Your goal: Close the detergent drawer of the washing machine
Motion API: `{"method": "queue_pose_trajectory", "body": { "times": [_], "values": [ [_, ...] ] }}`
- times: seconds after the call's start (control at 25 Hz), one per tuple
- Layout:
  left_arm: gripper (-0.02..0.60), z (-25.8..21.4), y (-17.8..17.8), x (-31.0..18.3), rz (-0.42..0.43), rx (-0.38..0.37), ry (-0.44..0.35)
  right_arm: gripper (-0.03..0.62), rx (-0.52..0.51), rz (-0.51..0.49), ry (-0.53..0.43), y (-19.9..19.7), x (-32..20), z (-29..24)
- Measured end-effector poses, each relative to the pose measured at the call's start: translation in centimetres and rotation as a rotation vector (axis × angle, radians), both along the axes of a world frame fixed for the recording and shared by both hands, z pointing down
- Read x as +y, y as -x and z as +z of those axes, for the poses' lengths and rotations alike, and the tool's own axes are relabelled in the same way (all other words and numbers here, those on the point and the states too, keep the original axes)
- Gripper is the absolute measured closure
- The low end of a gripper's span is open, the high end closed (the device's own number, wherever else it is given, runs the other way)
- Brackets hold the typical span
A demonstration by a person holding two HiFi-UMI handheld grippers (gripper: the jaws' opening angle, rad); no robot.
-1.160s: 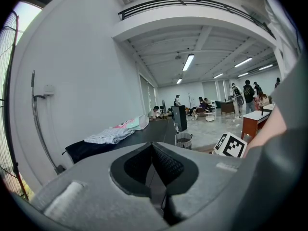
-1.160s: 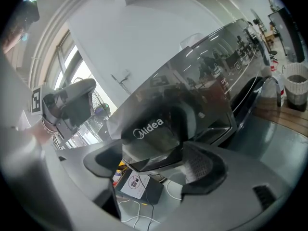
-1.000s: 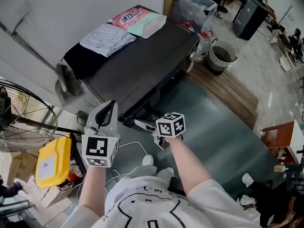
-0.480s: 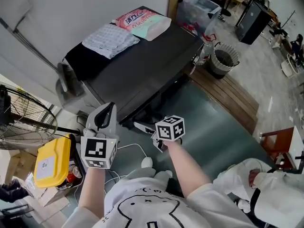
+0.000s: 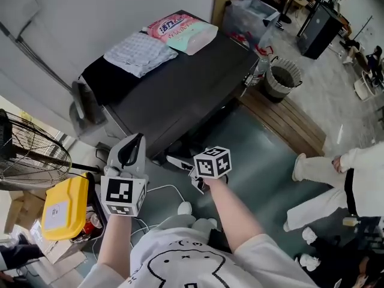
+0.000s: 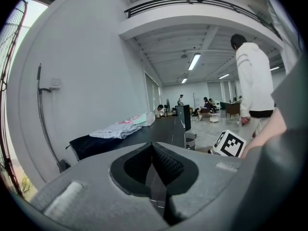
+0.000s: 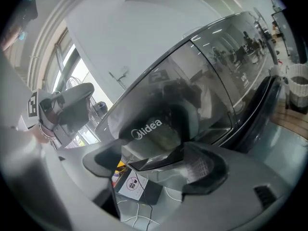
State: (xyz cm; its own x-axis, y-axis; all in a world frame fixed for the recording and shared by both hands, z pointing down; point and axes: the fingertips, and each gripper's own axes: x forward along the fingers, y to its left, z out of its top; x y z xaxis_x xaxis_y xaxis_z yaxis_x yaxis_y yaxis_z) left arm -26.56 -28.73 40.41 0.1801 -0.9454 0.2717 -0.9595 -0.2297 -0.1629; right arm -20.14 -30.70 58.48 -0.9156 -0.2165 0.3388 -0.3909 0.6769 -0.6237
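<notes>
The dark washing machine (image 5: 180, 83) stands against the wall. Its detergent drawer (image 5: 175, 159) sticks out of the front at the top left. My right gripper (image 5: 193, 176) is at the drawer's outer end. In the right gripper view its jaws stand open, and the drawer's glossy dark front (image 7: 159, 159) lies between the fingers (image 7: 208, 168), below the Midea logo (image 7: 147, 127). My left gripper (image 5: 137, 141) is held left of the drawer, pointing up and touching nothing. In the left gripper view the left gripper (image 6: 153, 150) has its pads pressed together on nothing.
A folded cloth (image 5: 140, 53) and a pink package (image 5: 183, 30) lie on the machine. A yellow container (image 5: 60, 206) and a fan (image 5: 30, 155) are to the left. White cables (image 5: 169, 188) trail on the floor. A mesh bin (image 5: 280, 71) and a person in white (image 5: 342, 185) are to the right.
A person in white has walked into view at the right. Both grippers and the drawer have hardly moved.
</notes>
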Motion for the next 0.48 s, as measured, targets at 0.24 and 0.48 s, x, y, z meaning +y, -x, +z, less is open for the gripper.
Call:
{"method": "queue_pose_trajectory", "body": {
  "times": [0.24, 0.48],
  "values": [
    [0.568, -0.3, -0.4, 0.1, 0.018, 0.009, -0.01, 0.197, 0.015, 0.044, 0.015, -0.8, 0.3, 0.0],
    [0.568, -1.1, -0.7, 0.2, 0.022, 0.03, -0.026, 0.197, 0.006, 0.083, 0.009, -2.4, 0.3, -2.3]
  ]
}}
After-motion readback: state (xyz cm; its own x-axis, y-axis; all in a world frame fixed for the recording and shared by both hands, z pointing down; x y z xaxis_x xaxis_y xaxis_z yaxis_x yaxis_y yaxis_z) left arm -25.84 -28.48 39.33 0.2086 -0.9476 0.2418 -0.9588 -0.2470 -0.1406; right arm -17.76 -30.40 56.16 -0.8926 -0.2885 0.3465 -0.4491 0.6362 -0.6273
